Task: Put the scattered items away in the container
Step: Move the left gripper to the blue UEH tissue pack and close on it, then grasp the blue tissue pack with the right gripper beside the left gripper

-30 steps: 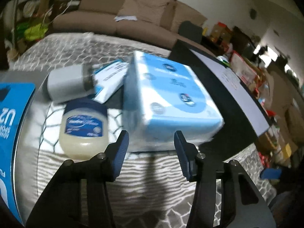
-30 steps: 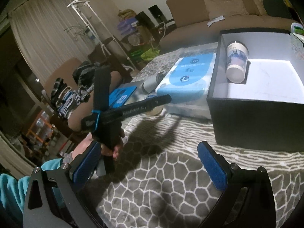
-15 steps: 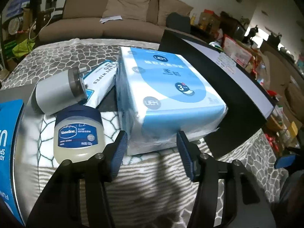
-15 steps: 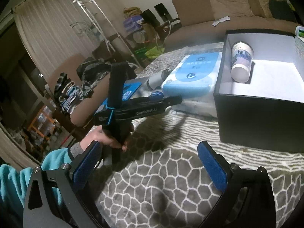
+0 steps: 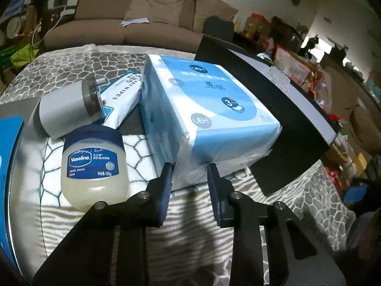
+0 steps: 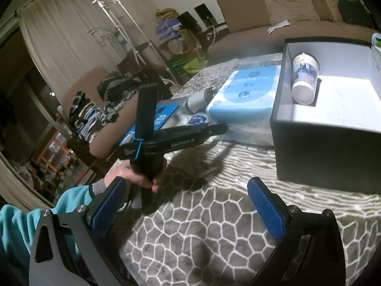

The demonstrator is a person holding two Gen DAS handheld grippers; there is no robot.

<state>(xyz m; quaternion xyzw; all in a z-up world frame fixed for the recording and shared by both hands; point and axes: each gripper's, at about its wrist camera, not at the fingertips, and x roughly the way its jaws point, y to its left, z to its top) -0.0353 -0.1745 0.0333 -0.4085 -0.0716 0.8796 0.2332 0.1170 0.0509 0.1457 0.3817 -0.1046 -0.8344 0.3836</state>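
**Left fingers grip the tissue pack**

My left fingers [image 5: 189, 178] pinch the near corner of the blue tissue pack [image 5: 204, 109], which lies on the bench beside the black container [image 6: 328, 128]. A Vaseline jar [image 5: 94, 166] stands just left. My right fingers [image 6: 188, 205] gape wide, empty, above the patterned cloth [image 6: 202, 226].

Right gripper [image 6: 190, 211] hovering with fingers [image 6: 265, 211] apart over counter [image 6: 190, 226]; cup [image 6: 304, 79] lying inside container [image 6: 321, 152].
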